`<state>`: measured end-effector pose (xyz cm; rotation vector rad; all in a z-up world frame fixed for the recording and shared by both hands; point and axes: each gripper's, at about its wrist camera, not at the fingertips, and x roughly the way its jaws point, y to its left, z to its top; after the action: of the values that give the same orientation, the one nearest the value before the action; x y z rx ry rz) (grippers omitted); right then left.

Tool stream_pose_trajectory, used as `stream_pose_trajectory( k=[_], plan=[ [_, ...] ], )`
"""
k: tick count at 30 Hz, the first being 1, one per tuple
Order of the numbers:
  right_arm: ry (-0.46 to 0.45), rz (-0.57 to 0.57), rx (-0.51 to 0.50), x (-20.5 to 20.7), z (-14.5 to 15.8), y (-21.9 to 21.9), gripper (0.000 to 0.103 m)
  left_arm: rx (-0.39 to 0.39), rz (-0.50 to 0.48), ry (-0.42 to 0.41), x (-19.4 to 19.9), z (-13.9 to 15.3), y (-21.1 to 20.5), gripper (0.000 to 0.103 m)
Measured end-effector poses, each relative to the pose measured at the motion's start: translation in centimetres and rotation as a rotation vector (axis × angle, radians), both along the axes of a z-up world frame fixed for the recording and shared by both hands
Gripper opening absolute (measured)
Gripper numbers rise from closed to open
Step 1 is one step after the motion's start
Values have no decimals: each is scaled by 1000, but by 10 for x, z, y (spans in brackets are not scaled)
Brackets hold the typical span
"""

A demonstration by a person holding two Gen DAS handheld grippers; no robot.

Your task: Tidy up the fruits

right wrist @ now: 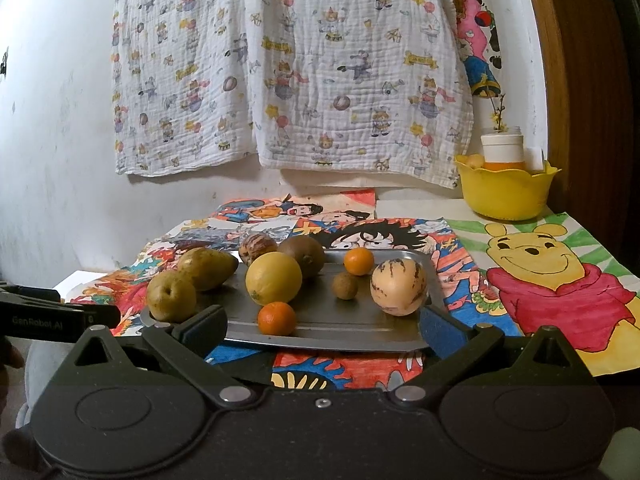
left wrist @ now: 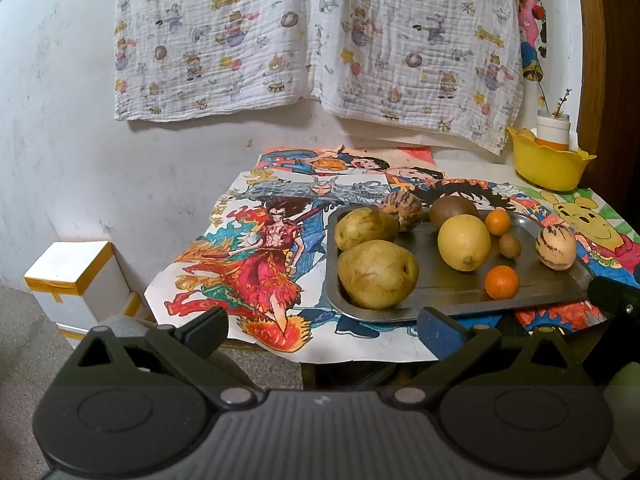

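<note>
A metal tray (left wrist: 448, 292) (right wrist: 320, 336) on the table holds two green-brown pears (left wrist: 376, 274) (right wrist: 171, 296), a yellow lemon (left wrist: 464, 242) (right wrist: 273, 278), two small oranges (left wrist: 501, 282) (right wrist: 277, 318), a large kiwi (left wrist: 453, 207) (right wrist: 306, 255), a small kiwi (left wrist: 509, 245) (right wrist: 345, 286) and two striped pepino melons (left wrist: 556, 247) (right wrist: 398, 288). My left gripper (left wrist: 322, 332) is open and empty, short of the tray's near left corner. My right gripper (right wrist: 322, 328) is open and empty at the tray's front edge.
A yellow bowl (left wrist: 548, 166) (right wrist: 504, 192) with a white jar in it stands at the back right. Coloured drawings (left wrist: 256, 264) (right wrist: 552, 276) cover the table. A printed cloth (left wrist: 312, 40) hangs on the wall. White boxes (left wrist: 76, 280) stand on the floor at left.
</note>
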<state>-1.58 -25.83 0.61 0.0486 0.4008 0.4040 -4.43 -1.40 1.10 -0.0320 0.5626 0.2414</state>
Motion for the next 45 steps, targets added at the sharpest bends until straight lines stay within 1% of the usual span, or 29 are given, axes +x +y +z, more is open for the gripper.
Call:
stream_pose_trajectory(
  k=[45],
  plan=[
    [5,8,-11,2,-6,-3,102,-3,-2,13,2,-4,-2,103]
  ],
)
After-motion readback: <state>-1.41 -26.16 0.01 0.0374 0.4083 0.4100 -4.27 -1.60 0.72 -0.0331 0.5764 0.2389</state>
